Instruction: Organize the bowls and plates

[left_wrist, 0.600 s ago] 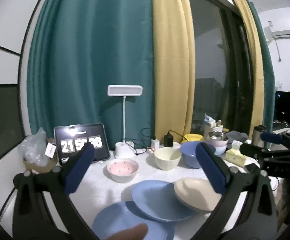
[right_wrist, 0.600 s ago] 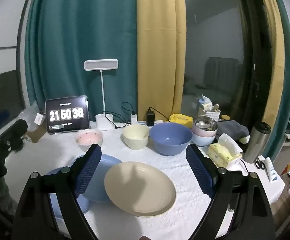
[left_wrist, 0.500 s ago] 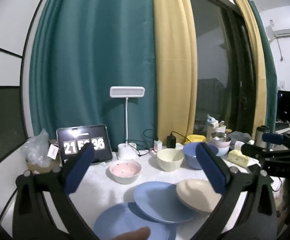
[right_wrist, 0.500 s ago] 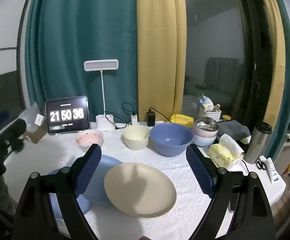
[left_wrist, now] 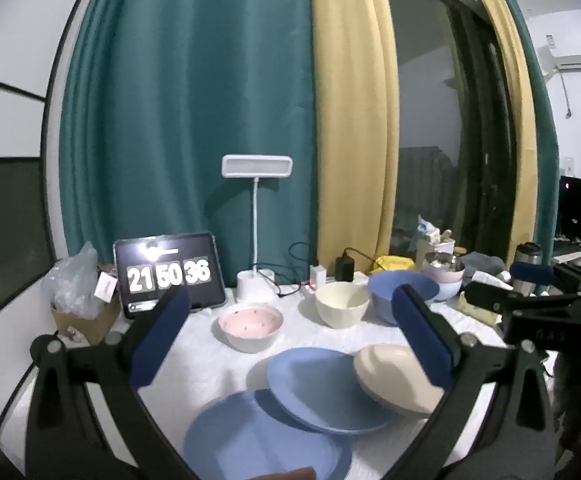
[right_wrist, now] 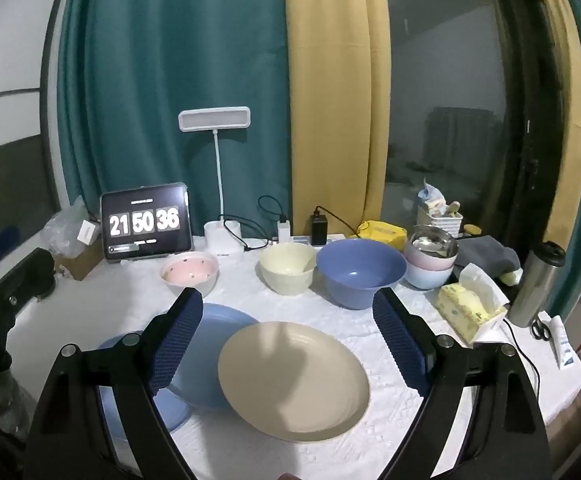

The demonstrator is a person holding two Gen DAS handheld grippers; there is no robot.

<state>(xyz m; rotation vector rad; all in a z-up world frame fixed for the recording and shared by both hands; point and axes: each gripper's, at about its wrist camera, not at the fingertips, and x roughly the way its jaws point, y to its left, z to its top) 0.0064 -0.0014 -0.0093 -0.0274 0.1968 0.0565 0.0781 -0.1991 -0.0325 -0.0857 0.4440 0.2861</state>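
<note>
Sorting barely begun; both claws released and holding nothing.

The beige plate (right_wrist: 293, 378) lies near the surface's front edge, its rim overlapping a blue plate (right_wrist: 214, 334), which overlaps another blue plate (left_wrist: 266, 438) toward the front left corner; the pink bowl (right_wrist: 190, 273), cream bowl (right_wrist: 287, 267) and blue bowl (right_wrist: 360, 272) stand apart along the back; the left claw (left_wrist: 294, 334) and right claw (right_wrist: 288, 340) hover above the plates; stacking and nesting remain, I judge.
</note>
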